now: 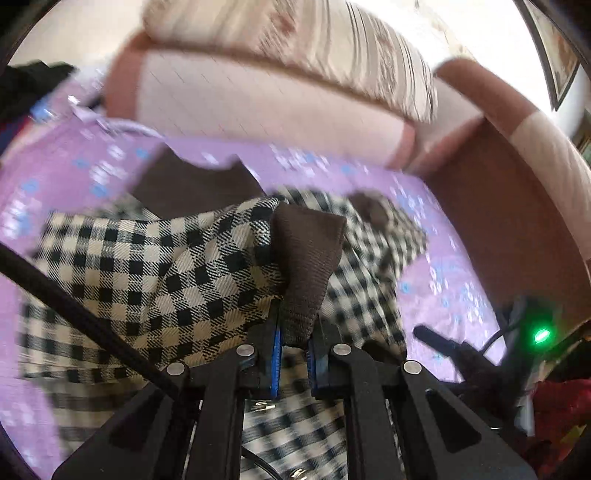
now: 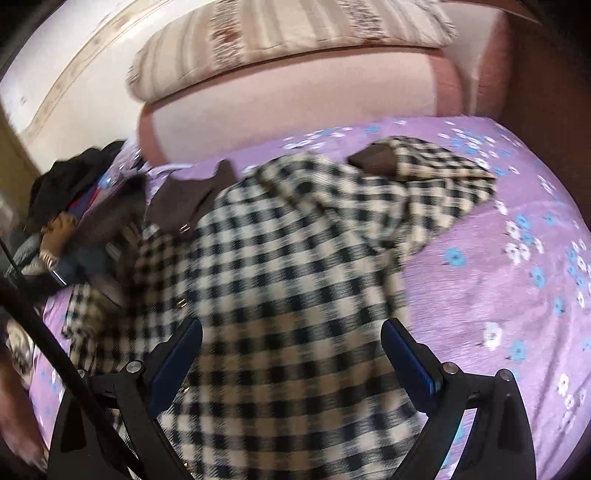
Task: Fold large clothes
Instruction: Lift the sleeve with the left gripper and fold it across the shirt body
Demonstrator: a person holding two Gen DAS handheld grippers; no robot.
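Note:
A large black-and-cream checked coat (image 2: 295, 266) with brown collar and cuffs lies spread on a purple flowered bedsheet (image 2: 517, 258). In the left wrist view my left gripper (image 1: 295, 354) is shut on the coat's brown ribbed cuff (image 1: 306, 266), holding the checked sleeve (image 1: 166, 273) lifted above the coat. In the right wrist view my right gripper (image 2: 291, 350) is open and empty, its jaws wide apart just above the coat's body. The brown collar (image 2: 195, 192) lies at the far left of the coat. The other cuff (image 2: 373, 158) lies toward the pillows.
A pink bolster (image 2: 295, 99) and a striped pillow (image 2: 295, 33) lie at the head of the bed. A pile of dark clothes (image 2: 74, 199) sits at the left. A brown headboard side (image 1: 509, 221) rises at the right. The other gripper's body with a green light (image 1: 541, 336) shows low right.

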